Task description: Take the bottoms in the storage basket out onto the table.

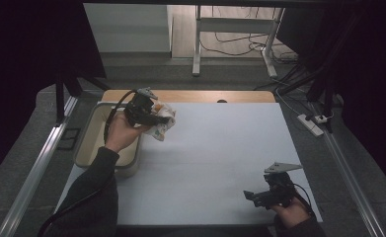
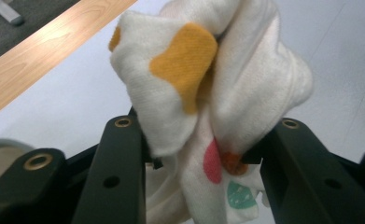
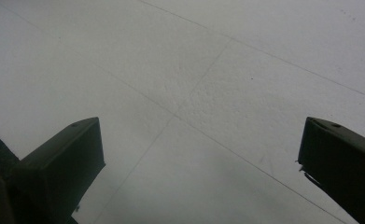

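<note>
A: At the upper left of the frame, the left gripper is clamped on a bunched white cloth, held beside the bin.

B: The grip takes only some folds, so the cloth could slip out. At the lower right, the right gripper stands wide open above the tabletop, holding nothing.

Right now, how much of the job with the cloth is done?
Done: the left gripper has the white spotted cloth pinched and lifted beside the tub. In hand: carrying it over the white table. Left: setting it down; the right gripper waits open, holding nothing.
</note>
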Motion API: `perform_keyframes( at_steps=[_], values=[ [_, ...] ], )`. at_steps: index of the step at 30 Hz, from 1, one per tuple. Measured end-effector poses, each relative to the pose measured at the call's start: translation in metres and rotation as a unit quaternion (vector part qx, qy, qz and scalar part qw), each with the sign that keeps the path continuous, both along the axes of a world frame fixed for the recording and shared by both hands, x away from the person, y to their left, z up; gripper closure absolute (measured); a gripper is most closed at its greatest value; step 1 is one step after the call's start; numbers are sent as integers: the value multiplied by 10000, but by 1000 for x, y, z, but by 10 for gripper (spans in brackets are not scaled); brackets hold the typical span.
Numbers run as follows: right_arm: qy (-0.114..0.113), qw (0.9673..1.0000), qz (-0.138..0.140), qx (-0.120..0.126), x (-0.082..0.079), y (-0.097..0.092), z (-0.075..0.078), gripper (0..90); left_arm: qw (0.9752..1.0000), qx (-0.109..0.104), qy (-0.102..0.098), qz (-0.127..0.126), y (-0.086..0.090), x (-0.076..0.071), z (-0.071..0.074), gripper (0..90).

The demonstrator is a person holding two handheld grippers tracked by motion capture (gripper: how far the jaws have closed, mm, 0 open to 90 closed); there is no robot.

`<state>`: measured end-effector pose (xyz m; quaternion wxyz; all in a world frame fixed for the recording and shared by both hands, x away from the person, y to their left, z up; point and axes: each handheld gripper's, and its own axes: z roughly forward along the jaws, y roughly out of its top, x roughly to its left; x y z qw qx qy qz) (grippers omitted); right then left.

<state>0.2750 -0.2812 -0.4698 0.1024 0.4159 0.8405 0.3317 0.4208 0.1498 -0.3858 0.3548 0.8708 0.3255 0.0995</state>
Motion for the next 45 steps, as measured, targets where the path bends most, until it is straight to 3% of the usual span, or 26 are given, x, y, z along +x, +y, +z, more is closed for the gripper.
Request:
perform_keyframes(
  at_steps=[22,45],
  values=[
    [23,10000,-16,16,0,0,0,1,9992,58,72,-378,-50,16,-22,614],
    [19,10000,9,-24,0,0,0,0,9981,194,87,-573,-83,25,-54,603]
  ],
)
